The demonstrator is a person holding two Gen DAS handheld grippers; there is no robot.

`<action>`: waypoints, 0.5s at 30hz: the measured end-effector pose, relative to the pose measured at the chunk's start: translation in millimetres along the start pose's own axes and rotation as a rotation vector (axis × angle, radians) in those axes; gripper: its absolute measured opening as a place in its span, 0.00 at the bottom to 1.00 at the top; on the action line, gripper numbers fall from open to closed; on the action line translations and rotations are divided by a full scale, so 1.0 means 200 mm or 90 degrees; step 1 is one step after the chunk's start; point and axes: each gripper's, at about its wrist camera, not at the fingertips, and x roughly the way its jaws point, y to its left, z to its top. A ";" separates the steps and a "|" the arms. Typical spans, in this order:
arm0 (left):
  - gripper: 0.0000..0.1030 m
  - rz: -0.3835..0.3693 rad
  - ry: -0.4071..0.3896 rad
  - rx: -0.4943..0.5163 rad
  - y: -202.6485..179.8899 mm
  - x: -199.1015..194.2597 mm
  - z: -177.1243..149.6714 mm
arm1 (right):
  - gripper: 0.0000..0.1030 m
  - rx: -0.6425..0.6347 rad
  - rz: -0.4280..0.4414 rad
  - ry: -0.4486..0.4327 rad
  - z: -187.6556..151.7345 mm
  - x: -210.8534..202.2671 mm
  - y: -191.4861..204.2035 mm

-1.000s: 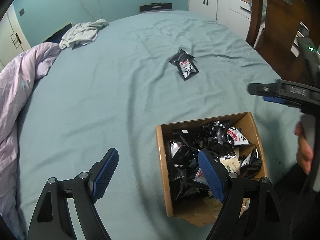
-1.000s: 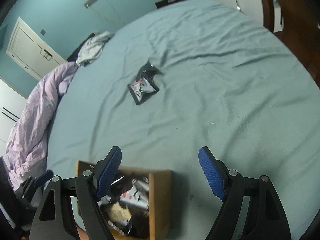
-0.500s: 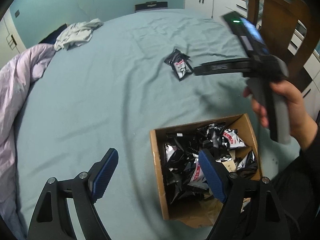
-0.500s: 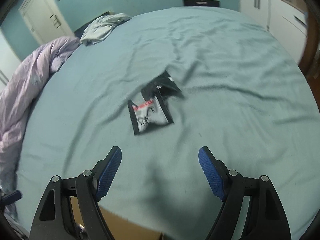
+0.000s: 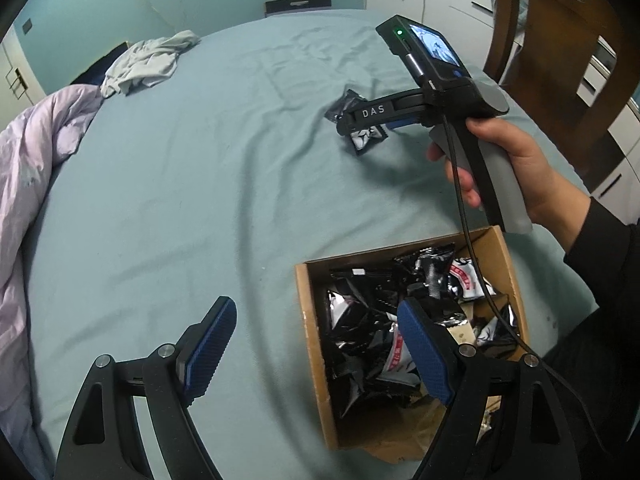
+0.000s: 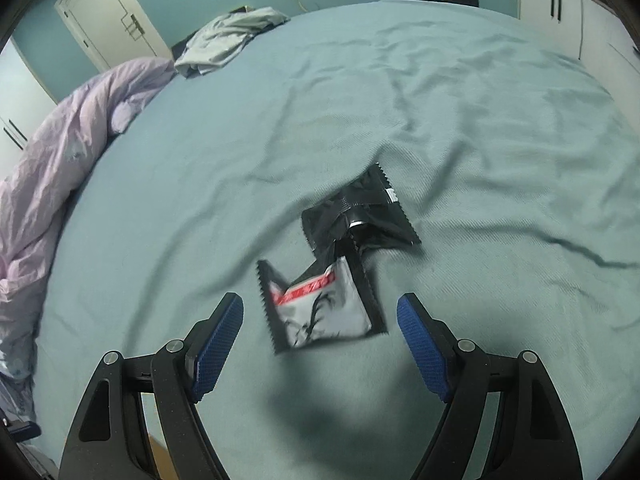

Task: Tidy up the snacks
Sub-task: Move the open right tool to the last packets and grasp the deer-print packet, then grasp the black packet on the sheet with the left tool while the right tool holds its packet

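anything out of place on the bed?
Two snack packets lie loose mid-bed, overlapping, away from the box that holds the rest. The box's near edge looks torn. The right gripper hovers open over the packets.

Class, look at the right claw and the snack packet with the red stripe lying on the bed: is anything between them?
Nothing visible. The right claw is open, and the red-striped packet lies flat on the bedsheet just ahead of its fingertips. A second black packet lies behind it, overlapping its far edge, not blocking the approach.
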 end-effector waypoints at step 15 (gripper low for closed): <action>0.81 0.020 -0.016 -0.001 0.02 -0.01 -0.02 | 0.35 -0.002 -0.040 0.000 0.02 -0.01 0.05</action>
